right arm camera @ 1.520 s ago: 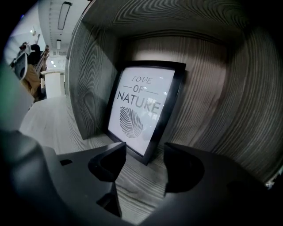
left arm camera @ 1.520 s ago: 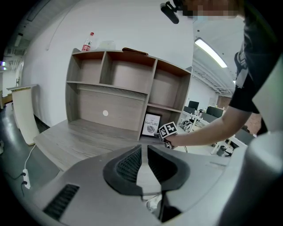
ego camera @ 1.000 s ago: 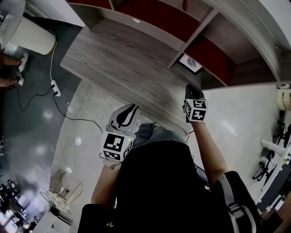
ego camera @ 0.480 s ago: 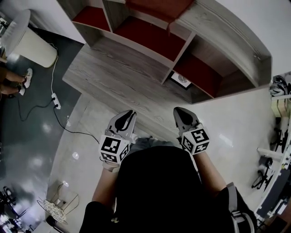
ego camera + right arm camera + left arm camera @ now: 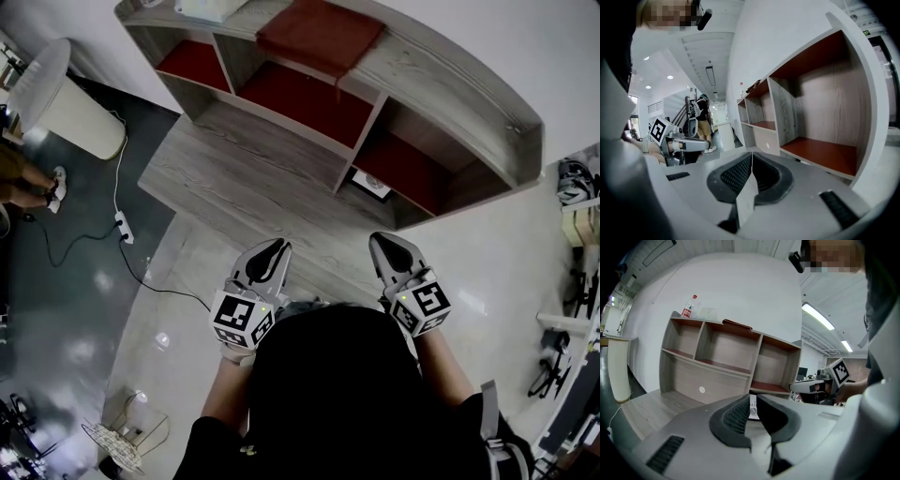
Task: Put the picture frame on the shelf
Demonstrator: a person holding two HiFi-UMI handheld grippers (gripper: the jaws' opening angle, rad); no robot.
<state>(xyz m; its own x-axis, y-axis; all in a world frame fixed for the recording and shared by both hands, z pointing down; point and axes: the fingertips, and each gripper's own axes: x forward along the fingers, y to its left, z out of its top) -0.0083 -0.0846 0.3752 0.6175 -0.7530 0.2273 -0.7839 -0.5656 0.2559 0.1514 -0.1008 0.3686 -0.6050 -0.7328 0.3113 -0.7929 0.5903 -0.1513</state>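
head view: white picture frame point(image 5: 372, 184) stands in the lowest right compartment of the grey wooden shelf point(image 5: 441, 89); left tongs point(image 5: 277, 247) narrowly apart, right tongs point(image 5: 381, 242) pressed together, both empty.

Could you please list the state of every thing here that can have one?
shelf: upright, visible compartments empty.
picture frame: on the wooden platform at the shelf's base, not held.
bottle: upright on the shelf top.
left gripper: jaws slightly apart, nothing between.
right gripper: shut, empty.
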